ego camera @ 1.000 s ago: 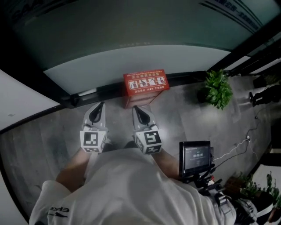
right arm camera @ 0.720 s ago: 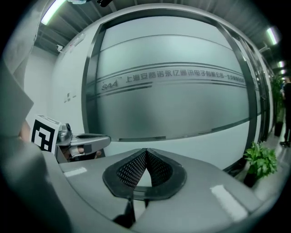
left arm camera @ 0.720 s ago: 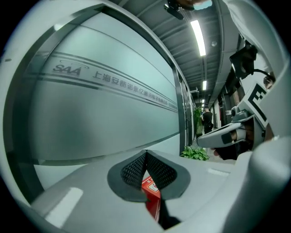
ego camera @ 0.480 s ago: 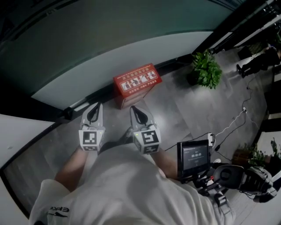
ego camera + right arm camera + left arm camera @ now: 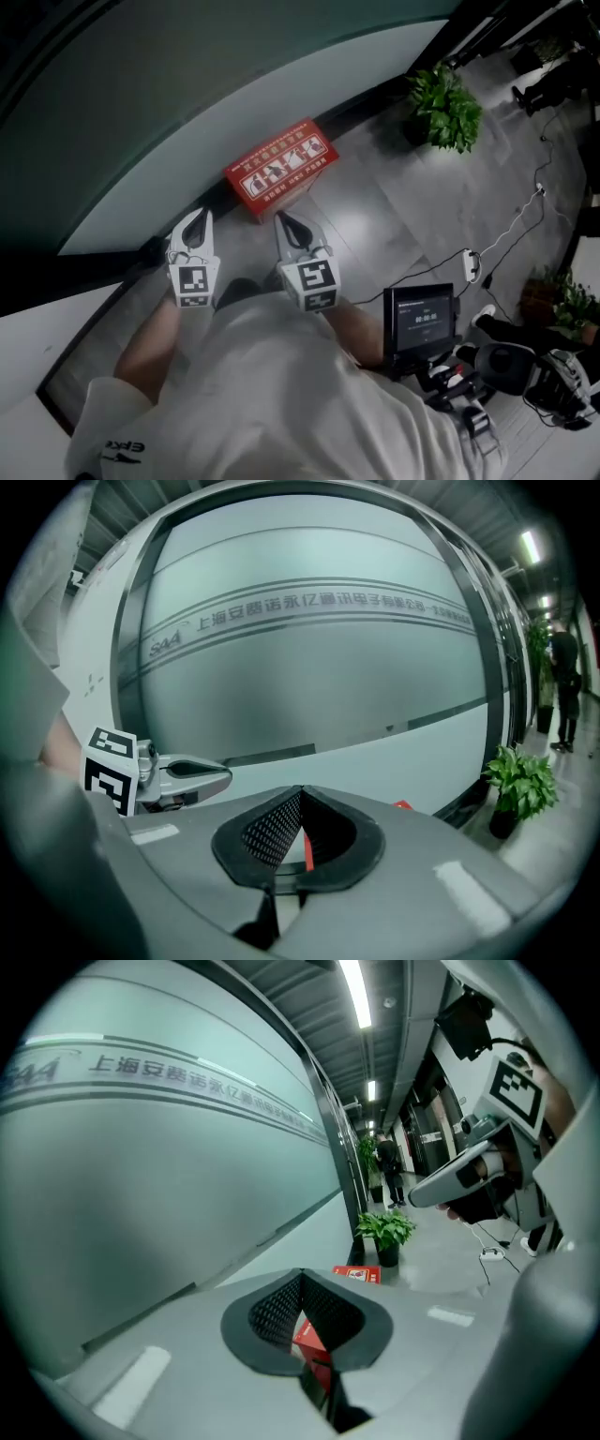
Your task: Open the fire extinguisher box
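The red fire extinguisher box (image 5: 279, 169) stood on the grey floor (image 5: 375, 220) with its back against the foot of the frosted glass wall (image 5: 187, 112). Its labelled top, printed with white pictograms, faced up.

In the head view the right gripper (image 5: 281, 220) pointed at the box from about six o'clock. The left gripper (image 5: 200, 214) sat beside it, at about eight o'clock of the box. Neither touched the box, which showed well ahead of the jaws in both gripper views. Each gripper's own view showed its ribbed black pads meeting at the tip, so both pairs of tongs were pressed together with nothing between them.

A potted plant (image 5: 442, 105) stood by the wall at about two o'clock of the box. A thin cable (image 5: 511, 230) ran across the floor at about four o'clock. Nearer the person, at roughly five o'clock, a small dark screen (image 5: 420, 322) was mounted beside the white shirt (image 5: 281, 394). Far down the corridor, at three o'clock in the right gripper view, a person (image 5: 565, 691) stood beyond the plant.
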Tool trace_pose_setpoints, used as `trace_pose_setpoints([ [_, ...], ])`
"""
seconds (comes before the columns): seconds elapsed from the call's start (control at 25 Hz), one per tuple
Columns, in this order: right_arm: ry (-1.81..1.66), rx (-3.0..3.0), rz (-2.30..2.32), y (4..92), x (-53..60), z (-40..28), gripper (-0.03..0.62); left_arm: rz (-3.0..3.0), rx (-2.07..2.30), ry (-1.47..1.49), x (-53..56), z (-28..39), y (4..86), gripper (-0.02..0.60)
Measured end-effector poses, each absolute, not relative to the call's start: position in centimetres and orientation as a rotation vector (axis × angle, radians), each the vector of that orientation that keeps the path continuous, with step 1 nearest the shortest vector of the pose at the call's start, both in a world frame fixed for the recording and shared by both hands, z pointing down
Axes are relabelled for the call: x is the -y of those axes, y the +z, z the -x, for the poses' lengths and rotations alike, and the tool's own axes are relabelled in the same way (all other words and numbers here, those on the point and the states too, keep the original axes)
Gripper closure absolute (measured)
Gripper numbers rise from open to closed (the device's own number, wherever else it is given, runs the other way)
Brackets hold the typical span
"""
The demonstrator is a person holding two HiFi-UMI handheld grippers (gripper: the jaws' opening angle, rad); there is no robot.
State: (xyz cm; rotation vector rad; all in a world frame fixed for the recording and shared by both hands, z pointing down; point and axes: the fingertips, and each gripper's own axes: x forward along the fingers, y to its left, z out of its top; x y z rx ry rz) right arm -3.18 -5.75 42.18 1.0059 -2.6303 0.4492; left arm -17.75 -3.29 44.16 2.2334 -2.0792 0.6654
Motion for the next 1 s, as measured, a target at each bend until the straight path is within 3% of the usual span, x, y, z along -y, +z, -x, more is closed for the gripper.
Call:
trace_pose_setpoints([
  [0.32, 0.536, 2.516, -1.076, 45.2, 9.6, 2.0, 0.582, -2.376, 1.915, 0.91, 7.6, 17.0, 47.6, 0.578],
  [1.0, 0.593, 2.288, -1.1, 58.1, 9.5, 5.1, 0.582, -2.742, 1.396, 1.47, 10.3, 16.5, 65.0, 0.575],
])
